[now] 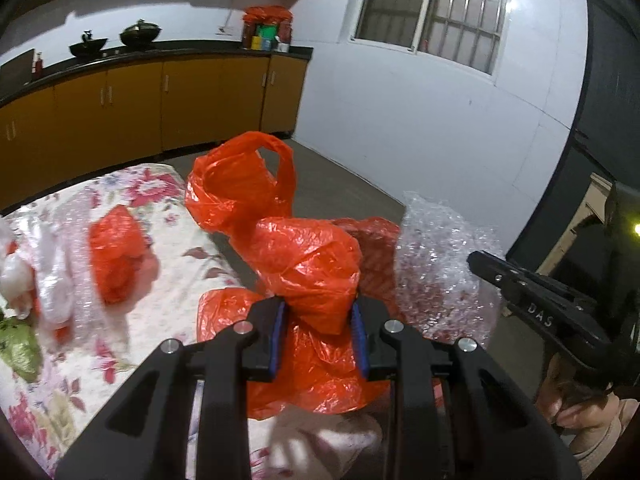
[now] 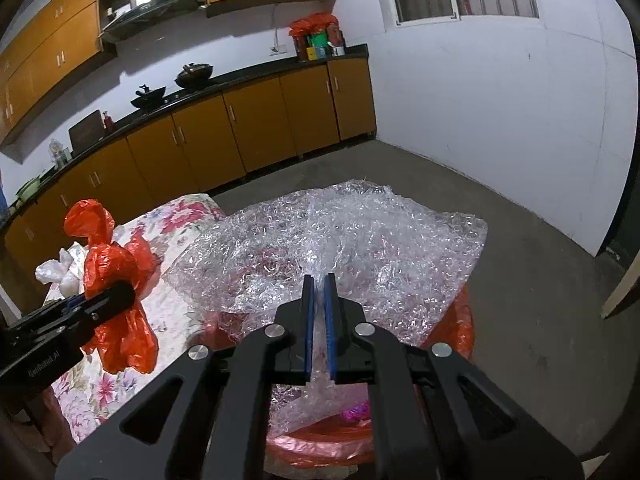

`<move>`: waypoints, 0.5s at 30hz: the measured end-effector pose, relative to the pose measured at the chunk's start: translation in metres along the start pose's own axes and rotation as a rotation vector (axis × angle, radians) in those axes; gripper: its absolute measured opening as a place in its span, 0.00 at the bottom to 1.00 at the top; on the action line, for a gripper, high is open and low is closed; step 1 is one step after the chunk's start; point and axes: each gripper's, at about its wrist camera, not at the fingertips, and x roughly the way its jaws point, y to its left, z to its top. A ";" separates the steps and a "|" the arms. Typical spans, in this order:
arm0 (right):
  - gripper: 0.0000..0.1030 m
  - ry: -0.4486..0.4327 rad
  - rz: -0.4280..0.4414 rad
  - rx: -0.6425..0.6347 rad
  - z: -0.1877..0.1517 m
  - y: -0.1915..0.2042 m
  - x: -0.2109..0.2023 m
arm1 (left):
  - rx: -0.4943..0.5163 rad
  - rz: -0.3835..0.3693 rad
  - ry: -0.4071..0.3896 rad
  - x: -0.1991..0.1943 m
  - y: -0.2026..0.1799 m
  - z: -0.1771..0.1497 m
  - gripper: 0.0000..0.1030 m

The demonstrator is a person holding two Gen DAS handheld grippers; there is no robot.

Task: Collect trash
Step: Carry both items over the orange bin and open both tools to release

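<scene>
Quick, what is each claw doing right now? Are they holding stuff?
Left gripper: closed on the crumpled red plastic bag.
Right gripper: closed on the clear bubble wrap, held over the red-lined bin.

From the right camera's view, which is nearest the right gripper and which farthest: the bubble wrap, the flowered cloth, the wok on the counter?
1. Bubble wrap: pinched in the right gripper.
2. Flowered cloth: left, behind.
3. Wok: far counter, upper left.

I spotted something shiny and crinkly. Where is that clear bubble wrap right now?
The bubble wrap is pinched in the right gripper, held over a red-lined bin beside the floral table.
</scene>
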 end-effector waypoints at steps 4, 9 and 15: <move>0.06 0.016 0.003 0.019 0.000 -0.005 0.007 | 0.012 -0.027 0.025 0.017 -0.008 0.001 0.27; 0.06 0.023 0.012 0.029 0.005 -0.008 0.016 | 0.023 -0.059 0.053 0.035 -0.016 -0.001 0.28; 0.09 0.026 0.046 0.035 0.001 -0.017 0.016 | 0.030 -0.068 0.077 0.051 -0.018 -0.007 0.33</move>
